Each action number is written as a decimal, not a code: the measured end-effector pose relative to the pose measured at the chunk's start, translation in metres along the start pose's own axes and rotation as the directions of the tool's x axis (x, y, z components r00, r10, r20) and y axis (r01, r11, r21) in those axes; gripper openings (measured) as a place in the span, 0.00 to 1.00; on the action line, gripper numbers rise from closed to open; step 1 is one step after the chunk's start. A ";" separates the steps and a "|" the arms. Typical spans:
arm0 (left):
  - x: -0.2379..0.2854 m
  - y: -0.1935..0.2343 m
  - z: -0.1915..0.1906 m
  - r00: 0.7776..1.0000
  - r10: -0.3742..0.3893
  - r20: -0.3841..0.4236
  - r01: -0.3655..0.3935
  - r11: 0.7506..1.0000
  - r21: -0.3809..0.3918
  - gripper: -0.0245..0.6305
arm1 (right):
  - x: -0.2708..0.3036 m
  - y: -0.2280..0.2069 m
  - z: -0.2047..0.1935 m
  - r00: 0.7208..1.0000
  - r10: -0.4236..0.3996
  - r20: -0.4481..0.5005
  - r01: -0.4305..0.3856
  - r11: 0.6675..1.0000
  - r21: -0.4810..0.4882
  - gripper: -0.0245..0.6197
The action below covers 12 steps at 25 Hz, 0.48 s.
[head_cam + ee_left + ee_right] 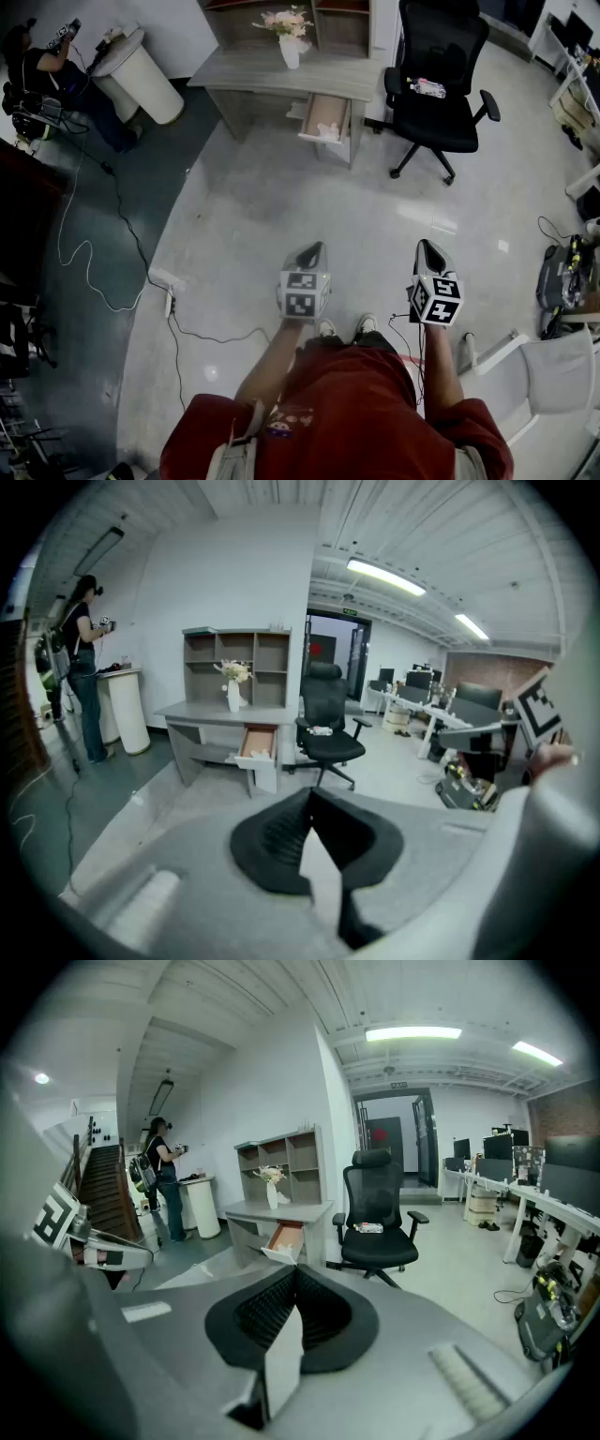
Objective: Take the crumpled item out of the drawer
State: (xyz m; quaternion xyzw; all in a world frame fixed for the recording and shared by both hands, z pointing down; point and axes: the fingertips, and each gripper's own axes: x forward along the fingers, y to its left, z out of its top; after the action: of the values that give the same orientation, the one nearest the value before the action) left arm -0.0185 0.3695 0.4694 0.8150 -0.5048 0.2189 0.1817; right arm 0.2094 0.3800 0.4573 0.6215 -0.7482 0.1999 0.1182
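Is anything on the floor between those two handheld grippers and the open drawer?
Nothing visible does: bare floor lies between the left gripper, the right gripper and the open drawer holding the crumpled item. The office chair stands right of the drawer, the cable lies off to the left.

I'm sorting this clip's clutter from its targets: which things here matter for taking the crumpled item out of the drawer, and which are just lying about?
For the job: open drawer; crumpled item inside it; left gripper and right gripper, both shut and empty.

Lying about: office chair; vase of flowers; white round stand; floor cable.
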 end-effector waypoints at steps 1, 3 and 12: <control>-0.002 -0.006 -0.001 1.000 0.003 -0.002 -0.003 1.000 0.005 0.04 | -0.005 -0.004 -0.001 1.000 0.000 -0.002 0.000 1.000 0.000 0.04; -0.005 -0.015 -0.003 1.000 0.009 -0.005 -0.009 1.000 0.011 0.04 | -0.012 -0.011 -0.002 1.000 0.001 -0.002 -0.001 1.000 0.000 0.04; 0.002 -0.046 0.008 0.999 0.031 0.006 -0.031 0.999 0.014 0.04 | -0.021 -0.041 0.010 0.999 0.014 0.033 -0.015 1.000 0.009 0.04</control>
State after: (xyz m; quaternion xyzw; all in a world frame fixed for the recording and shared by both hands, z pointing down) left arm 0.0247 0.3833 0.4604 0.8090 -0.5164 0.2229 0.1709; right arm 0.2549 0.3879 0.4455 0.6197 -0.7537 0.1939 0.1016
